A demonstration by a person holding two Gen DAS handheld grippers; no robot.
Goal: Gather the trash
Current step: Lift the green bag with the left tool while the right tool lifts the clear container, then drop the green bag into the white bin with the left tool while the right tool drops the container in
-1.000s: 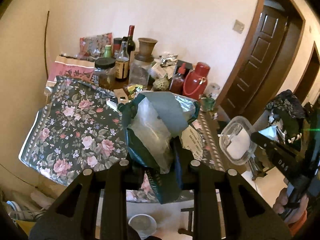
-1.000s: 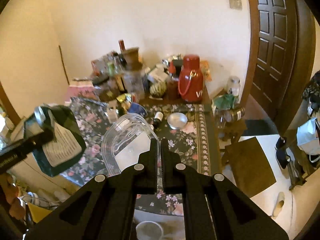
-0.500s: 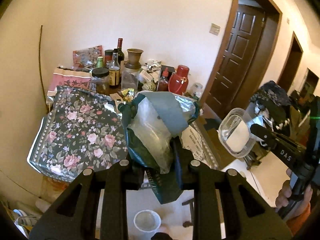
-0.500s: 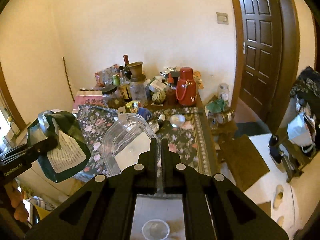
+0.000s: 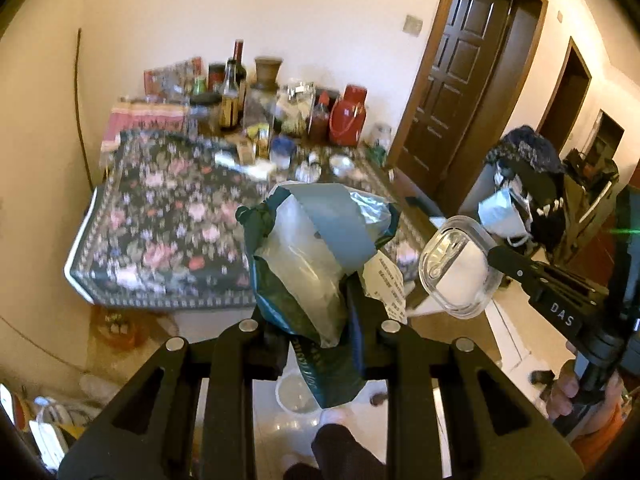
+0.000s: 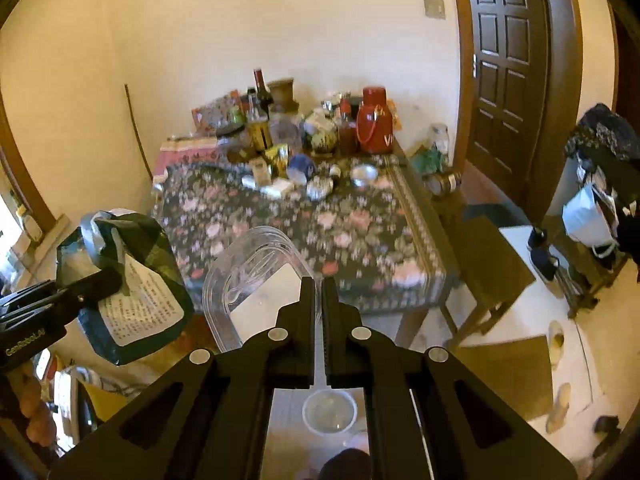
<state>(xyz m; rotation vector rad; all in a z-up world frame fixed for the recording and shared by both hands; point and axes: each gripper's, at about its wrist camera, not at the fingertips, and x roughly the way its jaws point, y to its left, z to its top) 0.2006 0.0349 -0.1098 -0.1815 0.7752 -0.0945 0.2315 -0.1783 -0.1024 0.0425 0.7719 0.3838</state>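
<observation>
Your left gripper point(image 5: 316, 320) jaws clamp the green bag point(image 5: 316, 256) mid-frame, right gripper point(image 6: 319, 300) jaws pinch the clear container point(image 6: 256, 276) by its rim: a thin hold, could slip if jolted.

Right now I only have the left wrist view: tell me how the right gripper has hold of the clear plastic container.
Observer: The right gripper is shut on a thin edge of the clear plastic container. The container's body sticks out ahead and to the left in the right wrist view.
Operator: Check the floor to the right of the table before I step.
Observer: Two pale slippers lie there, next to a flat brown sheet.
</observation>
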